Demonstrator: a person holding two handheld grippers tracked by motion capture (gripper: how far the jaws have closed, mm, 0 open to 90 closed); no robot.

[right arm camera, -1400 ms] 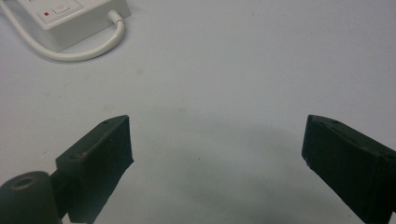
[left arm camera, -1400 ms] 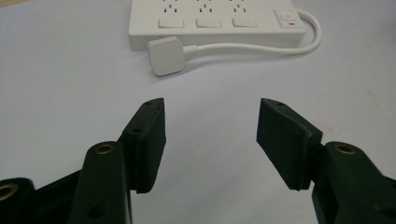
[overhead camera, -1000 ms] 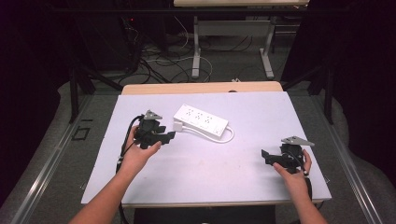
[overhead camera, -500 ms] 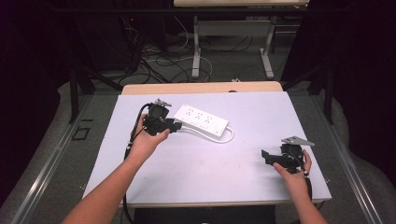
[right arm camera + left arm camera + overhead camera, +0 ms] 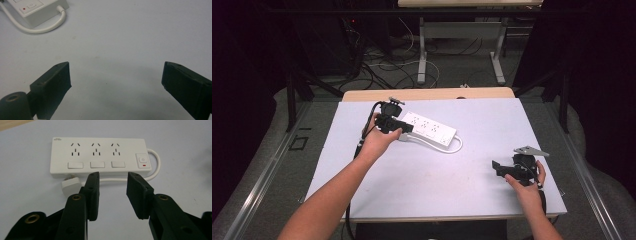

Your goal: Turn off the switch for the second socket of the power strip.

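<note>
While the right gripper point(image 5: 504, 170) rests wide open, the left gripper point(image 5: 112, 183), jaws narrowing on nothing, nears the cord point(image 5: 117, 180) beside the strip point(image 5: 100, 155); next, probably pinch the cord squarely.

The left gripper point(image 5: 112, 183) has just been narrowing its jaws, nothing between them; a white power strip point(image 5: 100, 155) lies just ahead, its cord point(image 5: 153, 167) looping right, its plug point(image 5: 71, 187) beside the left jaw

Power strip point(image 5: 430, 128) on table point(image 5: 472, 195); plug point(image 5: 71, 187) before it.
</note>
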